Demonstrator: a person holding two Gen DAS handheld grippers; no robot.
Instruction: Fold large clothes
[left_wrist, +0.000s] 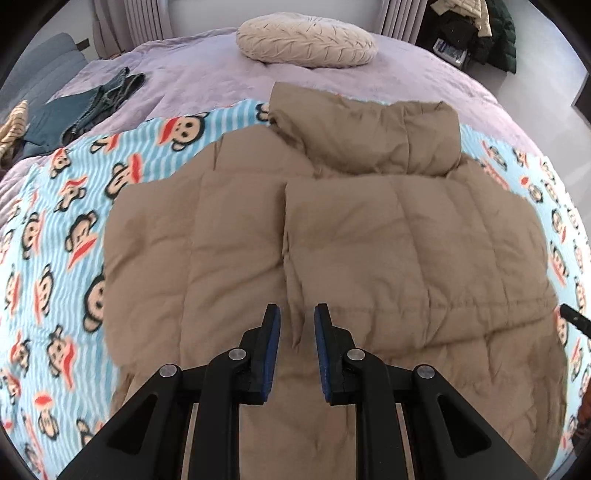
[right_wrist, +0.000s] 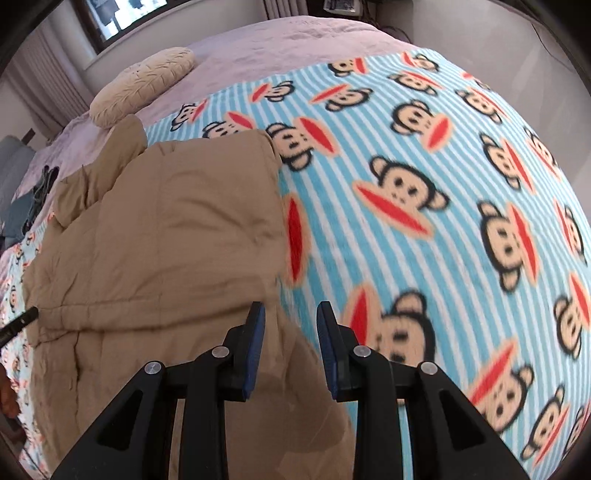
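A tan quilted puffer jacket (left_wrist: 369, 240) lies flat on a monkey-print striped blanket (left_wrist: 55, 258), hood (left_wrist: 369, 136) at the far end. Its sides are folded in, and one flap edge runs down the middle. My left gripper (left_wrist: 297, 314) hovers over that middle edge near the hem, jaws narrowly apart, nothing pinched. In the right wrist view the jacket (right_wrist: 166, 221) fills the left half. My right gripper (right_wrist: 291, 312) hangs open above the jacket's right edge, where it meets the blanket (right_wrist: 424, 184). Its black fingertip (left_wrist: 576, 319) pokes in at the left view's right edge.
The blanket covers a lilac bed (left_wrist: 207, 74). A round cream pillow (left_wrist: 306, 40) lies at the head, and dark jeans (left_wrist: 92, 107) lie on the far left of the bed. Clothes are piled on furniture (left_wrist: 476, 29) beyond the bed's far right corner.
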